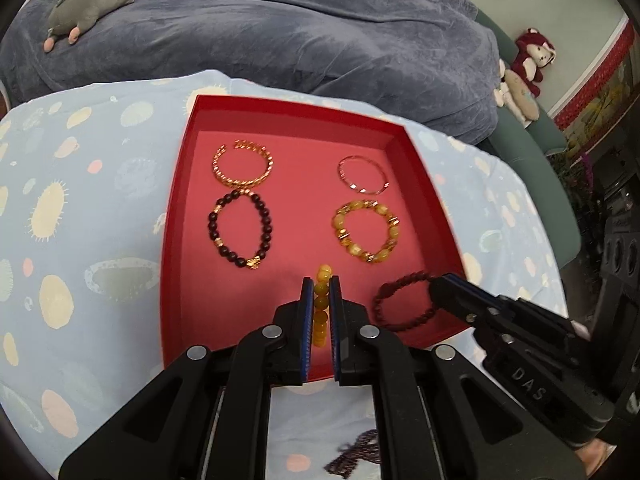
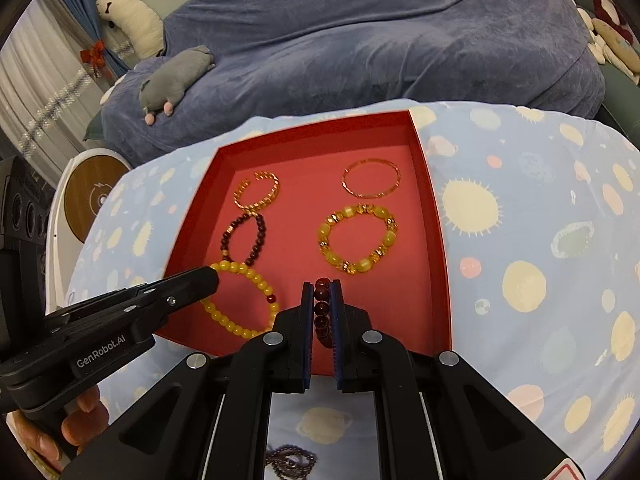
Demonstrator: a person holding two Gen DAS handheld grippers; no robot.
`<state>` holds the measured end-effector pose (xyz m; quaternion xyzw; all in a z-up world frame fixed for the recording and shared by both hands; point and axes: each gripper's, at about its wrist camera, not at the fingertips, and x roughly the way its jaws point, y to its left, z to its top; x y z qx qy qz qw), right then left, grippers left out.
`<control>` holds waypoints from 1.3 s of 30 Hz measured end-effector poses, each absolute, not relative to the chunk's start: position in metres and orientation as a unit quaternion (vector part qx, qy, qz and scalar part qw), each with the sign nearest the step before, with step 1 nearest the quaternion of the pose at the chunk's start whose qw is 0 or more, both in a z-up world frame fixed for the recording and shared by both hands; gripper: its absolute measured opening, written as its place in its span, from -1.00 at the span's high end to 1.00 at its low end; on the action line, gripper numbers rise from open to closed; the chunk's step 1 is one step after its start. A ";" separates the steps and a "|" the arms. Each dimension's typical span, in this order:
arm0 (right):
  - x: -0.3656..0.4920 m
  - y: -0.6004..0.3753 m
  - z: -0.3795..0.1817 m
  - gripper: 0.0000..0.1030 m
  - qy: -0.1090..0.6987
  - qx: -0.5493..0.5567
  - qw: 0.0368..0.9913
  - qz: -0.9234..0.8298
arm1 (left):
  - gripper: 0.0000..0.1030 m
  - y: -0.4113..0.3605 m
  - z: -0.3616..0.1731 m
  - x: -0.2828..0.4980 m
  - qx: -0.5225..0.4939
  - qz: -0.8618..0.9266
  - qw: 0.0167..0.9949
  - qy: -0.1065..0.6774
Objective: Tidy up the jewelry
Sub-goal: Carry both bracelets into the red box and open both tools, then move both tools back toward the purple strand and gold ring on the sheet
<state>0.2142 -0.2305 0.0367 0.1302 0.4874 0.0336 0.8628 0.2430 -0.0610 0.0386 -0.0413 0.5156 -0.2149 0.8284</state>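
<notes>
While both grippers reach over its near edge, the red tray (image 1: 416, 152) lies on a pale blue cloth (image 1: 80, 208) printed with planets, ahead of and below the tools, and a blue-grey blanket (image 1: 280, 28) lies beyond it. A grey plush animal (image 2: 176, 76) rests on that blanket, far ahead and to the left of the right gripper. Left gripper (image 1: 321, 280): jaws pressed together on a yellow bead bracelet (image 2: 240, 304), whose loop hangs over the tray's near left part. Right gripper (image 2: 322, 283): jaws pinching a dark red bead bracelet (image 1: 400, 300) over the near right part, just beside the left tool. Four pieces lie flat on the tray floor ahead of the fingertips. Ahead left: a dark bead bracelet (image 1: 240, 234), and beyond it, touching it, a gold open cuff bangle (image 1: 244, 164). Ahead right: a yellow and gold bead bracelet (image 1: 366, 232), and beyond it a thin rose-gold bangle (image 1: 362, 174). A dark purple bead strand (image 2: 288, 462) lies on the cloth beneath the tool bodies, behind the tips
</notes>
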 end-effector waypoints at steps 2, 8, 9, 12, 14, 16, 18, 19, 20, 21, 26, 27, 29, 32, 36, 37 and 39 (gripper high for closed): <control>0.213 -0.233 0.030 0.84 0.492 0.120 0.862 0.027 | 0.86 -0.059 0.031 0.242 -0.012 -0.198 0.837 0.511; 0.217 -0.235 0.021 0.84 0.496 0.090 0.863 0.012 | 0.86 -0.055 0.018 0.246 0.047 -0.152 0.850 0.502; 0.217 -0.235 0.019 0.84 0.497 0.086 0.863 0.011 | 0.86 -0.052 0.016 0.247 0.052 -0.146 0.850 0.503; 0.221 -0.234 0.016 0.84 0.498 0.078 0.864 0.008 | 0.86 -0.049 0.015 0.248 0.068 -0.133 0.855 0.497; 0.222 -0.234 0.016 0.83 0.495 0.075 0.865 0.003 | 0.86 -0.047 0.014 0.249 0.069 -0.128 0.857 0.494; 0.221 -0.234 0.019 0.70 0.487 0.072 0.870 -0.005 | 0.84 -0.046 0.015 0.249 0.067 -0.119 0.861 0.490; 0.219 -0.234 0.023 0.38 0.478 0.071 0.876 -0.013 | 0.74 -0.042 0.018 0.249 0.053 -0.110 0.867 0.483; 0.219 -0.234 0.026 0.32 0.473 0.070 0.878 -0.016 | 0.60 -0.040 0.019 0.249 0.047 -0.109 0.869 0.481; 0.219 -0.234 0.027 0.27 0.470 0.070 0.880 -0.016 | 0.57 -0.039 0.020 0.249 0.041 -0.113 0.869 0.480; 0.219 -0.234 0.029 0.27 0.469 0.071 0.880 -0.016 | 0.50 -0.040 0.022 0.248 0.042 -0.111 0.871 0.477; 0.215 -0.232 0.035 0.26 0.463 0.072 0.883 -0.012 | 0.33 -0.041 0.028 0.242 0.047 -0.106 0.877 0.466; 0.214 -0.232 0.036 0.26 0.462 0.072 0.884 -0.012 | 0.33 -0.041 0.030 0.240 0.043 -0.107 0.877 0.466; 0.210 -0.230 0.039 0.26 0.461 0.072 0.885 -0.011 | 0.33 -0.040 0.032 0.237 0.040 -0.106 0.878 0.466; 0.203 -0.229 0.044 0.26 0.458 0.075 0.886 -0.010 | 0.33 -0.037 0.036 0.231 0.039 -0.107 0.878 0.466; 0.187 -0.227 0.049 0.26 0.456 0.078 0.887 -0.013 | 0.32 -0.033 0.042 0.217 0.037 -0.112 0.879 0.463; 0.183 -0.227 0.050 0.26 0.456 0.077 0.886 -0.014 | 0.31 -0.033 0.043 0.213 0.037 -0.112 0.879 0.462; 0.174 -0.227 0.050 0.26 0.457 0.078 0.886 -0.015 | 0.31 -0.031 0.045 0.204 0.036 -0.116 0.879 0.461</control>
